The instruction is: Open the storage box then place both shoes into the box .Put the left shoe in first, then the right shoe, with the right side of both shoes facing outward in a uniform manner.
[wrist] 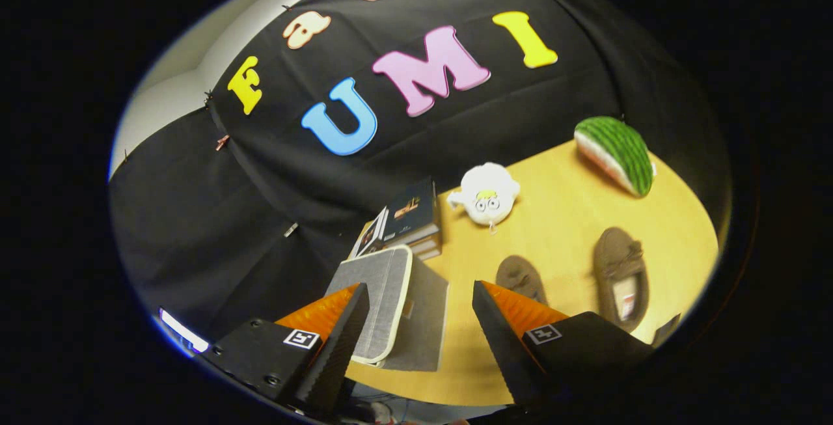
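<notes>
The gripper is held wide open. The grey storage box, lid up, is seen at 11 o'clock by the left finger. Two brown shoes are seen at 2 o'clock on the table.

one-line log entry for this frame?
hand-held gripper: open, empty | box: grey, lid shut, between fingers | shoes: two, brown, on table right of box | stage: box not yet opened
</notes>
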`<state>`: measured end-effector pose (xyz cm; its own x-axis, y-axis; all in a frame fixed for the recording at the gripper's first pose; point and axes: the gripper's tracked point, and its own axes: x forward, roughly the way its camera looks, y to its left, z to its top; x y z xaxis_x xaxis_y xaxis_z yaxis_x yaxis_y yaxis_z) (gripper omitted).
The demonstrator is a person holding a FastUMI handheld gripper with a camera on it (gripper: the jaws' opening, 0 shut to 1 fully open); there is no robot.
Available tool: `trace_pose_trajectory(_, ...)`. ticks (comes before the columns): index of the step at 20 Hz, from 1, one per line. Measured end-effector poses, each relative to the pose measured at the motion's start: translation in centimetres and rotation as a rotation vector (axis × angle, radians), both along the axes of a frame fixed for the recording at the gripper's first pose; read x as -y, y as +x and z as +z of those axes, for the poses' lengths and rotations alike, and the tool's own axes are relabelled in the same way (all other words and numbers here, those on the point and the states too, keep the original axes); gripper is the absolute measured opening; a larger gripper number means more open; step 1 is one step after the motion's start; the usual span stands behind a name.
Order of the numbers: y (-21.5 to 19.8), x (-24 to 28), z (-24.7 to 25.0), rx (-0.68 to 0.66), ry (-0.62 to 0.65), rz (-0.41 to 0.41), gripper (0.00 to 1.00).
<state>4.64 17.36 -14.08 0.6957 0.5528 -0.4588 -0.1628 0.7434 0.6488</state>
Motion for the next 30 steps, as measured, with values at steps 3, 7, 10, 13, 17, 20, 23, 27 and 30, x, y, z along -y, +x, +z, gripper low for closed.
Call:
trace_pose_trajectory(3, -2.0, -2.7, -2.8, -0.126, 0.051, 0.077, 0.99)
trace_pose_trajectory(7, -3.5, -5.3, -5.0, -0.227, 0.097, 0.107, 0.96)
trace_pose_trajectory(10, -3.8, -7.8, -6.4, -0.307, 0.151, 0.129, 0.96)
trace_pose_trajectory(13, -4.0, -8.9, -7.5, -0.335, 0.15, 0.139, 0.85)
trace_pose_trajectory(17, -4.0, -10.2, -7.1, -0.388, 0.203, 0.161, 0.76)
trace_pose_trajectory(20, -3.7, -10.8, -7.3, -0.432, 0.238, 0.152, 0.47)
trace_pose_trajectory(23, -5.0, -11.6, -7.4, -0.481, 0.268, 0.193, 0.48)
trace_pose_trajectory(27, -4.8, -11.2, -8.0, -0.509, 0.268, 0.16, 0.18)
trace_pose_trajectory(30, -4.5, -11.9, -7.4, -0.489, 0.314, 0.151, 0.07)
